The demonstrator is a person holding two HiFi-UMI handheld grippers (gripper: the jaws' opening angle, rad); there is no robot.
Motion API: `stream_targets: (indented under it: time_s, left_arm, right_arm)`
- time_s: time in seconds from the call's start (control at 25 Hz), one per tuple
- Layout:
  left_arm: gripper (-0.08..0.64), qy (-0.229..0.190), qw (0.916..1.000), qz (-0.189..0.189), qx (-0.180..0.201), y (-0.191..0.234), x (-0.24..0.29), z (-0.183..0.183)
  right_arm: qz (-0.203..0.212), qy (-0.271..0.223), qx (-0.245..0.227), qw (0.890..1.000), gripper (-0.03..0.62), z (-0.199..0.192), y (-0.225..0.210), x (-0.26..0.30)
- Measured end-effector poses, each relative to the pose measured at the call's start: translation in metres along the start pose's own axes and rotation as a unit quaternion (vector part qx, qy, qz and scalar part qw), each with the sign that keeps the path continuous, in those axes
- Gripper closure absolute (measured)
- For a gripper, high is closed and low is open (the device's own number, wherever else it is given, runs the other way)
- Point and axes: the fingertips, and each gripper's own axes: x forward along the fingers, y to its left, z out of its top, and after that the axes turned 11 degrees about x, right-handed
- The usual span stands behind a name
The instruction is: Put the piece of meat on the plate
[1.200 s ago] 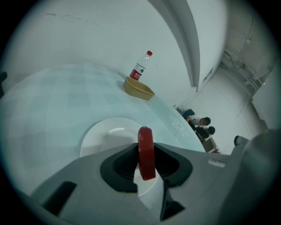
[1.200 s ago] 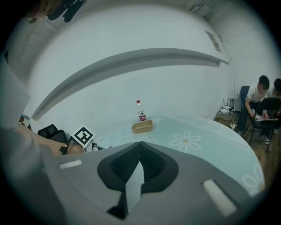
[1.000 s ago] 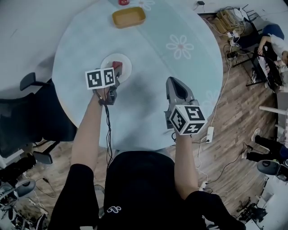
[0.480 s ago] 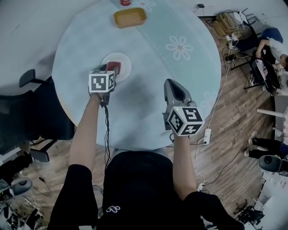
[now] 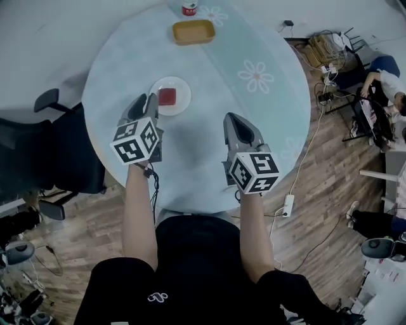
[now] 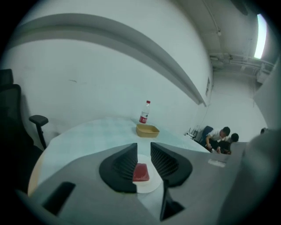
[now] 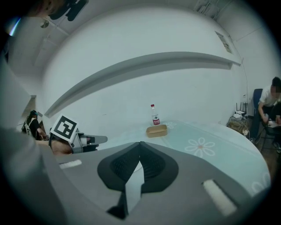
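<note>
The red piece of meat (image 5: 167, 96) lies flat on the small white plate (image 5: 181, 103), on the left of the round pale-blue table (image 5: 209, 146). My left gripper (image 5: 148, 101) hovers just short of the plate's near rim, lifted off the table. In the left gripper view its jaws are closing with a narrow gap and nothing between them; the meat (image 6: 141, 172) and plate (image 6: 151, 186) show beyond that gap. My right gripper (image 5: 231, 119) hangs over the table's middle, jaws together and empty (image 7: 139, 145).
A yellow tray (image 5: 193, 32) and a red-labelled bottle (image 5: 189, 7) stand at the table's far edge. A black office chair (image 5: 44, 152) sits left of the table. A seated person (image 5: 386, 63) and cables are at the right, on the wooden floor.
My left gripper let go of the meat on the plate, then rose and drew back toward me. The right gripper shifted slightly left.
</note>
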Motion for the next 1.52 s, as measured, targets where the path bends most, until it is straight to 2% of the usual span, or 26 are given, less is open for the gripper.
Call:
stream_targets:
  time_s: [0.12, 0.24, 0.4, 0.6, 0.76, 1.0, 1.28, 1.52]
  left_arm:
    - [0.514, -0.043, 0.9984, 0.037, -0.01, -0.002, -0.041, 0.02]
    - [0.566, -0.077, 0.9951, 0.062, 0.001, -0.008, -0.076, 0.042]
    - [0.565, -0.121, 0.9905, 0.058, 0.029, -0.032, -0.111, 0.071]
    - [0.565, -0.146, 0.984, 0.068, 0.075, -0.066, -0.14, 0.091]
    - [0.565, -0.151, 0.9798, 0.095, 0.09, -0.075, -0.156, 0.092]
    - [0.565, -0.151, 0.9774, 0.118, 0.089, -0.075, -0.171, 0.089]
    - [0.565, -0.154, 0.9772, 0.117, 0.087, -0.077, -0.174, 0.086]
    - [0.565, -0.15, 0.9799, 0.102, 0.084, -0.082, -0.168, 0.081]
  right_arm:
    - [0.024, -0.003, -0.009, 1.0, 0.588, 0.004, 0.015, 0.0]
    - [0.047, -0.01, -0.017, 0.999, 0.588, 0.009, 0.032, -0.005]
    - [0.076, -0.027, -0.033, 0.996, 0.588, 0.02, 0.053, -0.016]
    - [0.096, -0.053, -0.06, 0.992, 0.589, 0.047, 0.072, -0.028]
    - [0.108, -0.062, -0.079, 0.989, 0.589, 0.054, 0.082, -0.037]
    - [0.12, -0.064, -0.079, 0.988, 0.589, 0.055, 0.084, -0.044]
    - [0.125, -0.064, -0.081, 0.987, 0.589, 0.054, 0.087, -0.047]
    - [0.123, -0.063, -0.077, 0.987, 0.589, 0.052, 0.081, -0.046]
